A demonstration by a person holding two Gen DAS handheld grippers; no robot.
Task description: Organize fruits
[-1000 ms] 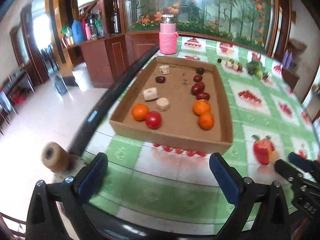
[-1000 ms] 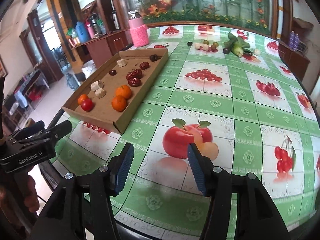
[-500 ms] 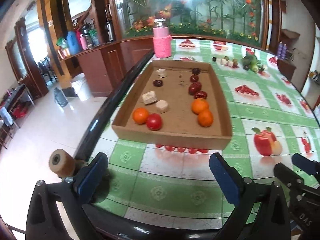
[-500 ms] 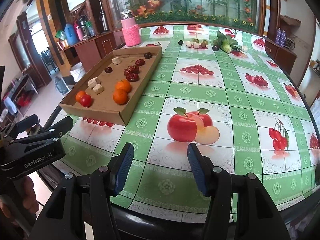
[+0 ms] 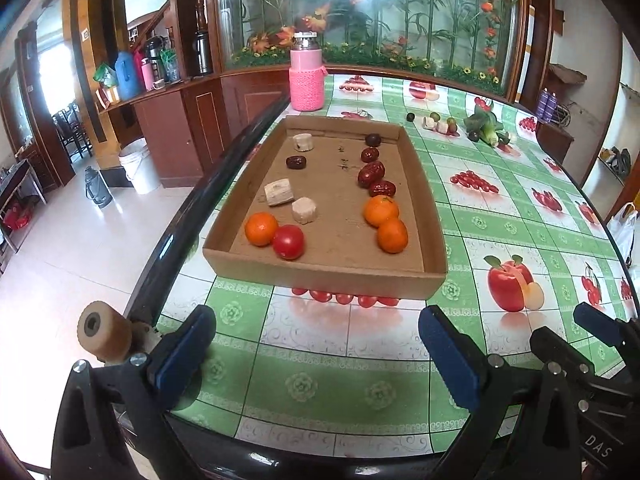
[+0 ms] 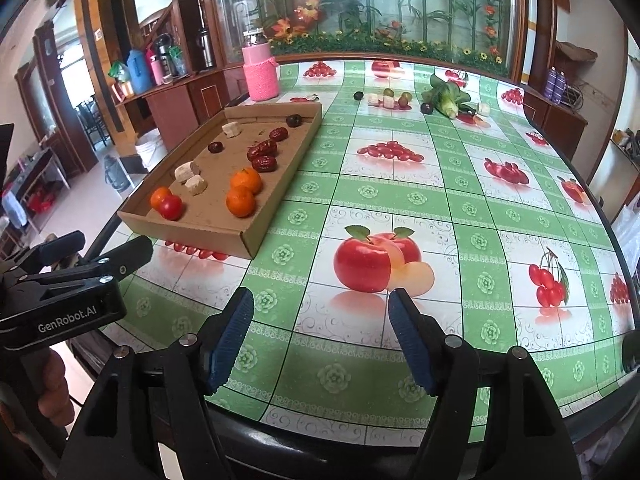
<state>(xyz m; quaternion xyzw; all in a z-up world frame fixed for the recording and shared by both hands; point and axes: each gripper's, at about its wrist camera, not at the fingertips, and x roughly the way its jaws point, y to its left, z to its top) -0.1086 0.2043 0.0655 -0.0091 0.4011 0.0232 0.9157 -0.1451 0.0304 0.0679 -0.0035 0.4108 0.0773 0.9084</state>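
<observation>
Both tongs hang over the table's near edge with nothing in them: the left gripper stands wide, and the right gripper has just been opening its jaws, which are moderately apart with only the tablecloth showing between them.

The fruit lies in a shallow cardboard tray at the table's left edge. Along the tray's right wall run two oranges and, beyond them, a row of red dates. On the left side a third orange touches a tomato near the front wall, with pale cut chunks and one lone date farther back.

This looks like the approach step, before any pick. Sorting seems partly laid out, so the next move would probably call for one gripper to reach forward over the tray's front wall and close on a stray piece, perhaps the left orange. The tomato touching it leaves little room for a finger on that side.

The tray sits well ahead of both grippers, straight ahead of the left one and off to the left of the right one. More loose pieces and a leafy green lie near the table's far edge, beside a pink jar at the far left corner.
</observation>
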